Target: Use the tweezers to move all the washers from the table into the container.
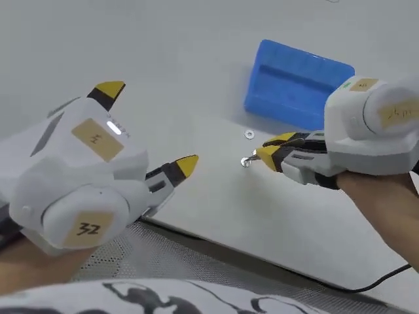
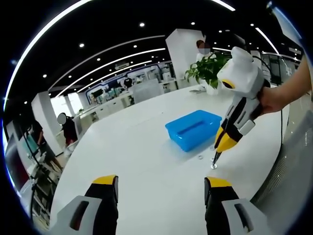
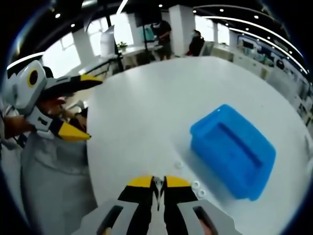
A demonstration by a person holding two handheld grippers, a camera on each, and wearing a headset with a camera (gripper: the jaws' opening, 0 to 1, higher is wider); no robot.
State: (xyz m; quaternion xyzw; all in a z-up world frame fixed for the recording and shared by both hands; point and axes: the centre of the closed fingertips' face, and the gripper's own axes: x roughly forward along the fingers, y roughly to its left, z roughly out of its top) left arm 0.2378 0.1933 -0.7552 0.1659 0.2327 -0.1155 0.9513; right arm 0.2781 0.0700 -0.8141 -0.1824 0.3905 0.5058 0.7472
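right gripper (image 1: 272, 147): its two jaws are pressing together on the tweezers (image 1: 251, 158), which are sticking out forward between the yellow tips; it is hanging low over the white table (image 1: 216, 209).
tweezers tip: it is pointing down at a washer (image 1: 245, 163) and is meeting it or almost meeting it; I cannot tell whether it is already pinching the washer.
second washer (image 1: 249, 135): it is lying flat on the table just beyond the first one, between the tweezers and the container, apart from the tip.
blue container (image 1: 298, 82): it is sitting on the table behind both washers, near them but not touching.
left gripper (image 1: 148, 126): its jaws are standing wide apart and are holding nothing; it is hovering over the near edge of the table, well apart from the washers.
left gripper view: the washer (image 2: 213, 167) is lying right under the tweezers tip, ahead of the left gripper's (image 2: 161, 182) right-hand jaw, with the container (image 2: 193, 128) further back.
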